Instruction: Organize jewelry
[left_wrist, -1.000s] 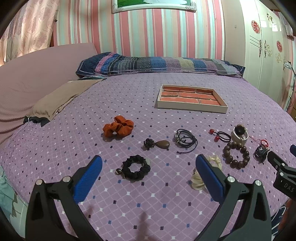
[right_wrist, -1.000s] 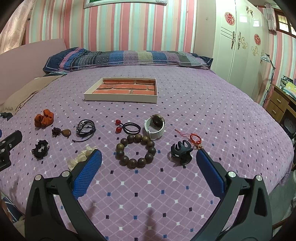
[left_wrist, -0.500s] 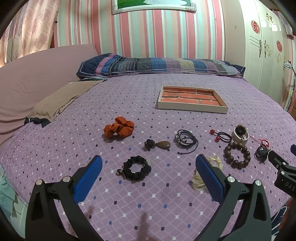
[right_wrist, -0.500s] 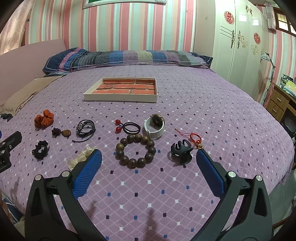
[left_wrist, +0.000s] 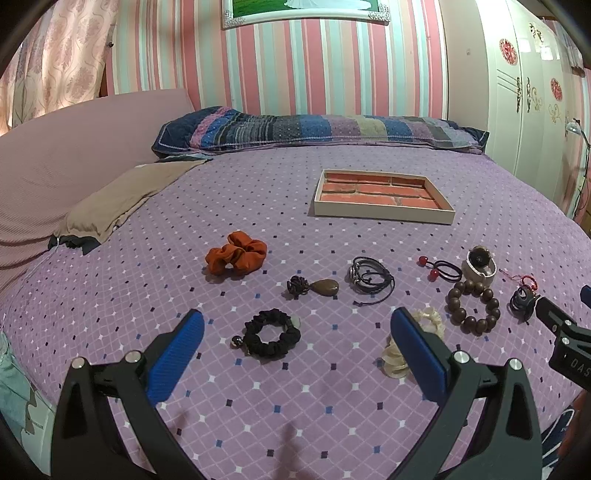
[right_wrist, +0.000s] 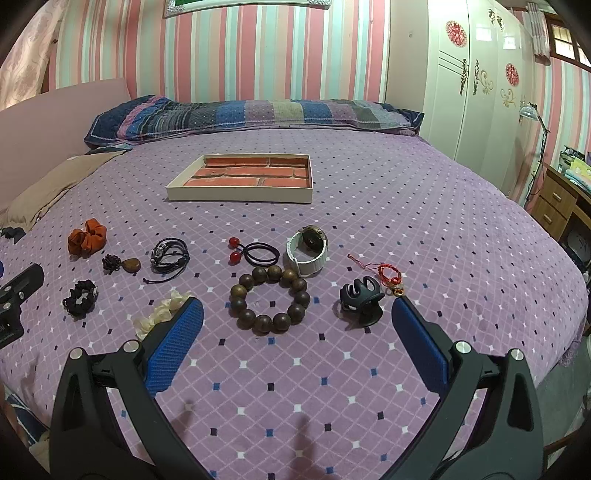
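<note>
Jewelry: round wooden bead bracelet, fabric scrunchies, brick-lined tray; left tongs and right tongs spread empty

We note: tray on bed, behind the rest. Middle row, left to right: scrunchie, pendant, cord, hair tie, watch. Front: beads, clip to their right.

Glossy wooden bead bracelet (cloth bedspread)

Orange scrunchie, brick-print tray, purple diamond bedspread, maybe cream scrunchie.
</note>
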